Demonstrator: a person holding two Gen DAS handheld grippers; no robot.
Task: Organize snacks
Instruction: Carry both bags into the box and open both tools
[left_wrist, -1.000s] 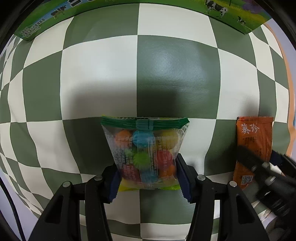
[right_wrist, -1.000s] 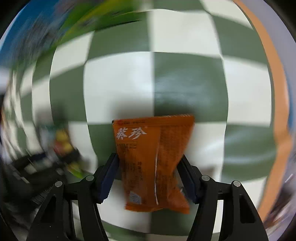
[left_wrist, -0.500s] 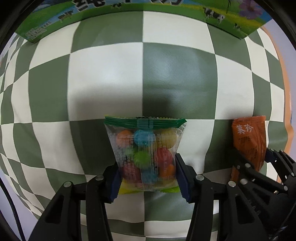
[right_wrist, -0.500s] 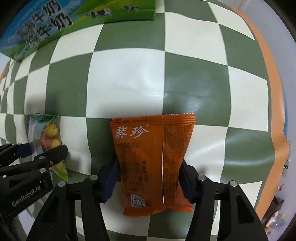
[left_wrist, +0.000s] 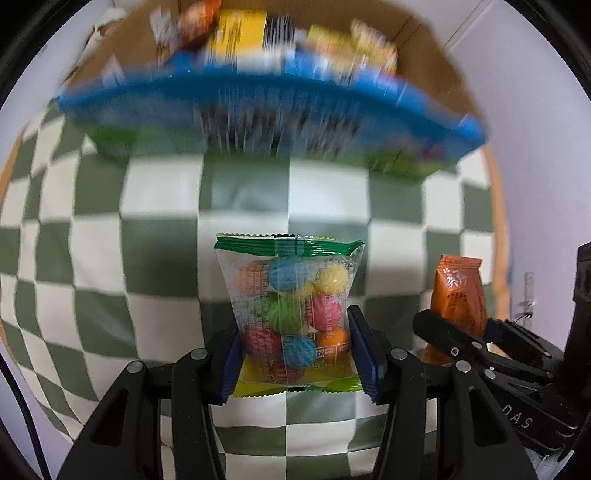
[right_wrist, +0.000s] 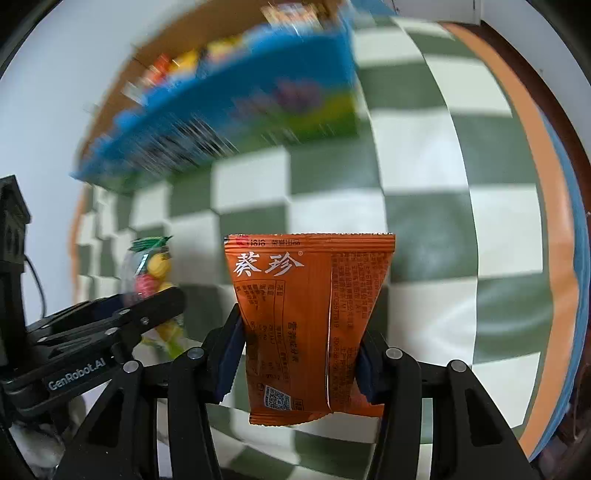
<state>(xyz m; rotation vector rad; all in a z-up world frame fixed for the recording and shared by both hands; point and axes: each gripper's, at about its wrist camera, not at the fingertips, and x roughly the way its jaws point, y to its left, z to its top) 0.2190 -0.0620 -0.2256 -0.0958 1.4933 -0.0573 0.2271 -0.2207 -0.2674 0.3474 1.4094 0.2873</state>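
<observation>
My left gripper is shut on a clear candy bag with a green top and coloured balls inside, held above the checkered tablecloth. My right gripper is shut on an orange snack packet with white characters, also lifted. Each shows in the other's view: the orange packet at the right of the left wrist view, the candy bag at the left of the right wrist view. A blue and green cardboard box holding several snacks stands ahead, blurred.
The green and white checkered cloth has an orange border at the right table edge. A pale wall rises behind the box. A black cable hangs by the left gripper.
Both grippers have lifted and tilted up with their packets. The view now reaches the open snack box and wall, where before only the tablecloth and the box's lower edge showed.
</observation>
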